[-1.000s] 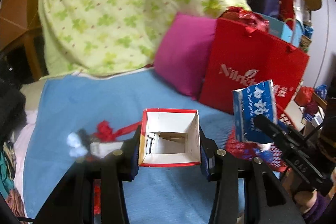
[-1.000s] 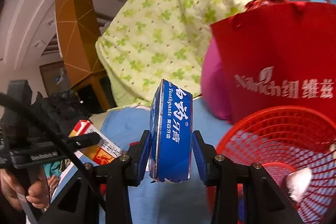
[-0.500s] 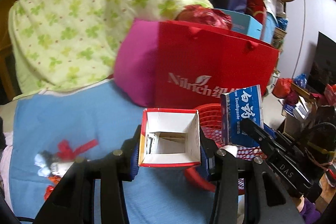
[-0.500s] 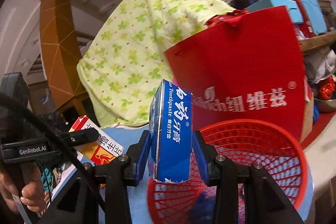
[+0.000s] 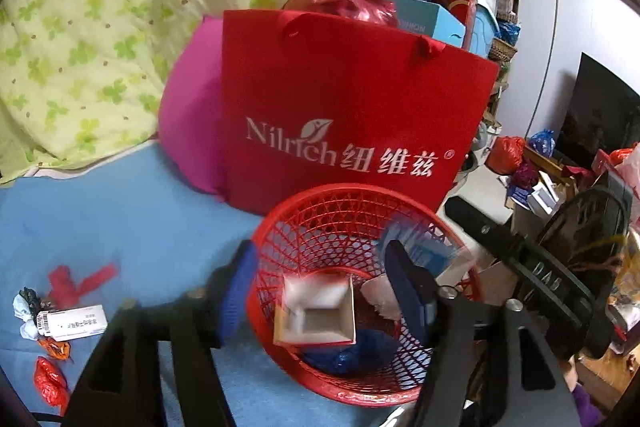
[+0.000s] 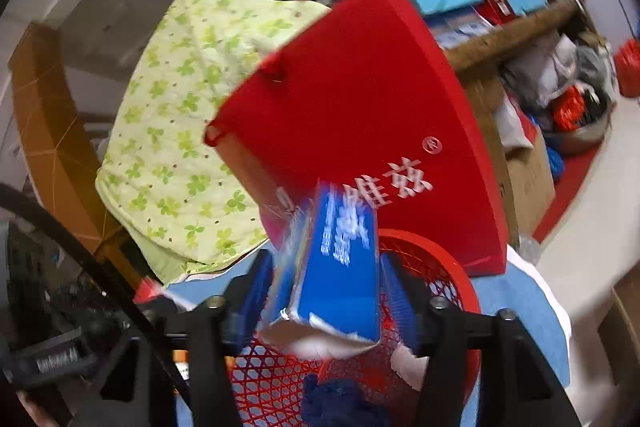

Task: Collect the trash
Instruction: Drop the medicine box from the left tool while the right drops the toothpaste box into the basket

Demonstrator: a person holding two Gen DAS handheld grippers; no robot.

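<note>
Item: red mesh basket [image 5: 360, 203], sitting on the blue bed cover [image 5: 120, 219], directly in front of the red paper bag [image 5: 344, 95] printed "Nilrich". A pink cushion [image 5: 188, 131] is leaning beside the bag, and a green clover-print quilt [image 5: 88, 19] is lying behind both.

Item: left gripper [image 5: 324, 291], hovering over the basket's near rim. Its jaws are opening and standing apart. The open-ended white carton with red edging [image 5: 316, 311] is sitting between the fingers, clear of both pads, inside the basket opening and blurred.

Item: right gripper [image 6: 328, 295], also hovering over the basket. Its jaws are opening. The blue toothpaste box [image 6: 344, 259] is tilting between the blue pads; the left pad is standing clear of it, while contact at the right pad cannot be told through the blur. The box's torn lower end is pointing into the basket.

Item: basket contents. A dark blue crumpled piece [image 5: 348, 351] and a pale crumpled piece [image 5: 380, 297] are lying at the bottom.

Item: loose litter on the blue cover, well left of the basket. A red ribbon scrap [image 5: 76, 281], a white printed label [image 5: 74, 321], and red and orange wrappers [image 5: 50, 379] are lying there.
</note>
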